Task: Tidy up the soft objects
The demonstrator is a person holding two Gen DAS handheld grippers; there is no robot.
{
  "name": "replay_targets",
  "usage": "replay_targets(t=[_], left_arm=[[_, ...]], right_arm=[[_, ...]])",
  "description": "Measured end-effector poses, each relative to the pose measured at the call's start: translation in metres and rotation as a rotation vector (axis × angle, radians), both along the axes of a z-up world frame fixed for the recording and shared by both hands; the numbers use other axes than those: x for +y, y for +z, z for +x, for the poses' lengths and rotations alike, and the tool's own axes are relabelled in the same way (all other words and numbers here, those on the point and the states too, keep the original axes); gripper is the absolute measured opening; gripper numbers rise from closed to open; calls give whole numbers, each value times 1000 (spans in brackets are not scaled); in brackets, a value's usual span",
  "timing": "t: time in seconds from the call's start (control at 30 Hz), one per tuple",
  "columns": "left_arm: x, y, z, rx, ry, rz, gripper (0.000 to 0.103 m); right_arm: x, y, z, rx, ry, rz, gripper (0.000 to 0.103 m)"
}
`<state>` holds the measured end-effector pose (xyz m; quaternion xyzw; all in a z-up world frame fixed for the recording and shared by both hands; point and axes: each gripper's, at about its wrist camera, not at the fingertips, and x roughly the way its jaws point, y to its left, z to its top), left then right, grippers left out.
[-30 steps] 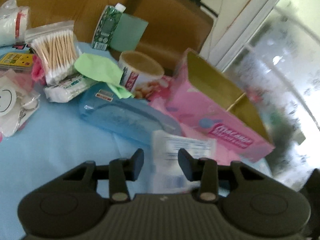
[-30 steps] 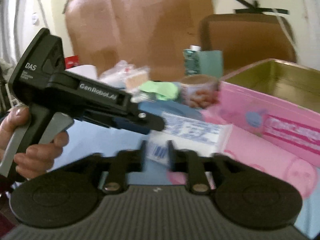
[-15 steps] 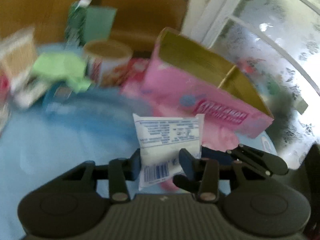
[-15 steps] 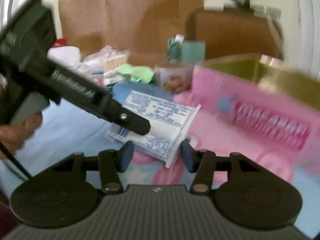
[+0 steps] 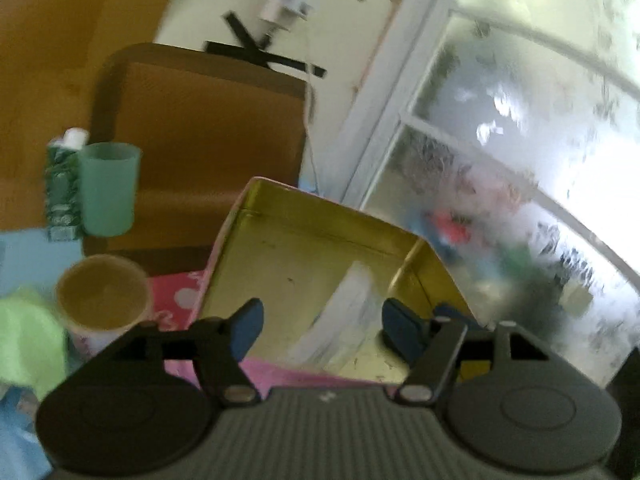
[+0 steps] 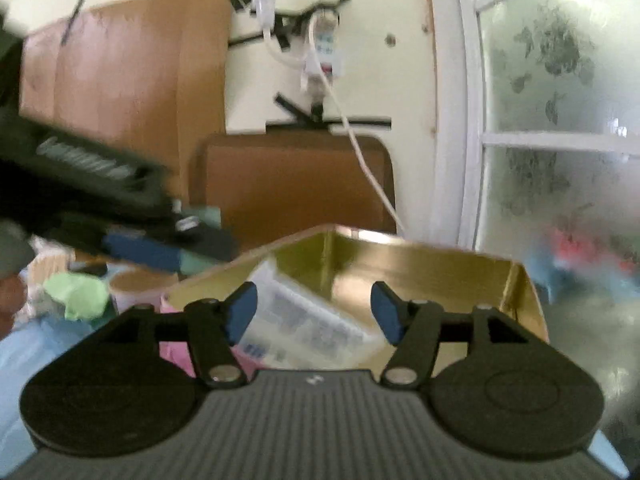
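- Left gripper: jaws were opening, pads clear of the white packet seen between them.
- Right gripper: jaws were opening, nothing pressed between the pads.
- White packet: lay tilted inside the pink box with the gold lining.
- Paper cup: stood just beside the box, near a green cloth.

Tin: the open pink tin box with a gold lining is seen at the centre of the left wrist view.
Packet: the white printed soft packet is found tilted inside the tin.
Cups: the paper cup is placed left of the tin; the pale green plastic cup is set behind it, upper left.
Cloth: the light green cloth is seen at the left edge.
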<state>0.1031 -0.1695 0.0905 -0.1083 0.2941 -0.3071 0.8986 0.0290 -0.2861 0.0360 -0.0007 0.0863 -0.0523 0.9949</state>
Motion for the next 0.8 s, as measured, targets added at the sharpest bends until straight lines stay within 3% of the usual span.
replay_targets(t=[0.03,0.1,0.13,0.17,0.2,0.3,0.43,0.6,0.73,0.8], left_arm=[[19,-2,-2,-9,32,-5,72],[44,-7,-7,-12,92,-7,74],[58,-11,-10,7,119,-10,74],[70,-14,-14,29,141,-18,74],[82,-18,-17,51,161,-24,74],[114,-27,-27,89,221,-19,74],[152,-37,-40,114,311,-33,76],[177,-48,-50,138,339,-70,76],[189,-57,-60,153,349,-83,76],[197,-61,-62,168,352,-96,78]], right_arm=[[3,4,3,-29,-5,-23,68],[7,9,11,-133,-5,-100,81],[9,7,15,-200,-13,-159,93],[11,2,23,-248,-13,-230,95],[9,-2,39,-240,-4,-272,95],[9,-10,83,-104,50,-327,92],[21,-16,102,-18,102,-427,88],[5,-12,81,-49,187,-340,87],[-15,-6,81,-20,347,-246,86],[-12,-5,77,-16,341,-239,88]])
